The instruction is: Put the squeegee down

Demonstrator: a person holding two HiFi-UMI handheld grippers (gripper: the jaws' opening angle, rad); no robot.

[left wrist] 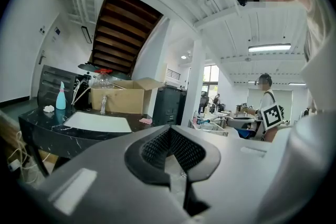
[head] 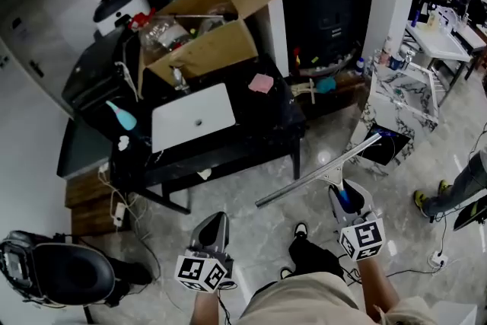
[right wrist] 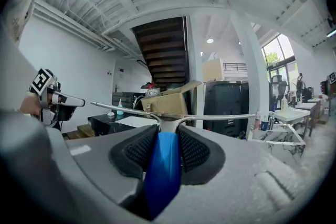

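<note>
A squeegee with a blue handle and a long metal blade is held in the air by my right gripper, whose jaws are shut on the handle. The blade runs crosswise above the floor, to the right of the black table. My left gripper hangs lower left of it, jaws shut with nothing between them. Both point roughly level toward the table.
On the table lie a white board, a pink sponge, a teal spray bottle and an open cardboard box. A marble-patterned stand is at the right, a black chair lower left. A person's leg is at far right.
</note>
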